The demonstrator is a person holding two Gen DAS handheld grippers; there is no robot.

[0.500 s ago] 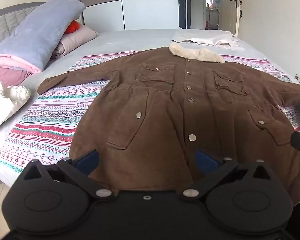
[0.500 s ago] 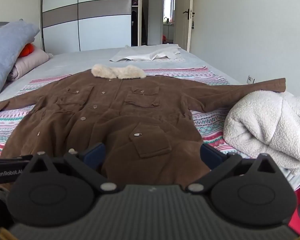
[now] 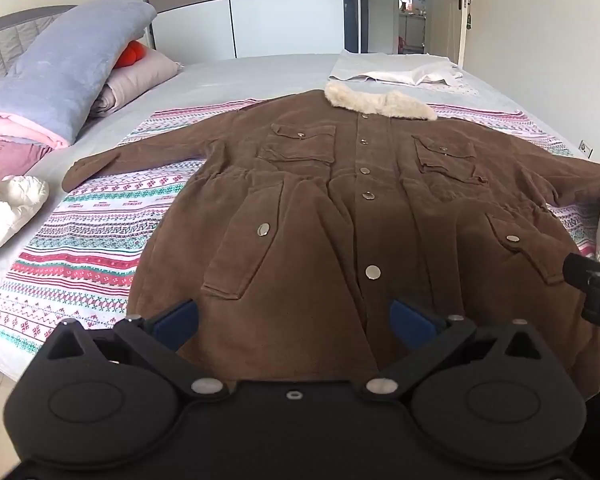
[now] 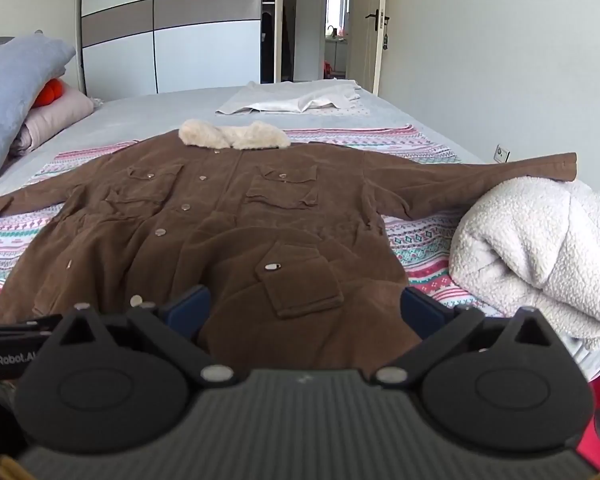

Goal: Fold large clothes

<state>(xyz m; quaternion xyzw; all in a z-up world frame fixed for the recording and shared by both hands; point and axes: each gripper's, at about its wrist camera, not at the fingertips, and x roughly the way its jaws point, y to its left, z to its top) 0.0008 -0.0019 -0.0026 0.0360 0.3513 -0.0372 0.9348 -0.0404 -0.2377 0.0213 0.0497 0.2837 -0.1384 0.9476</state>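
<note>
Both grippers hang spread wide above the hem of the brown coat (image 3: 340,208) — left gripper (image 3: 294,322), right gripper (image 4: 304,310) — gripping nothing. It lies buttoned, front up, sleeves outstretched, on the patterned blanket (image 3: 80,248) covering the bed (image 3: 240,76), fur collar (image 4: 234,134) farthest away.
</note>
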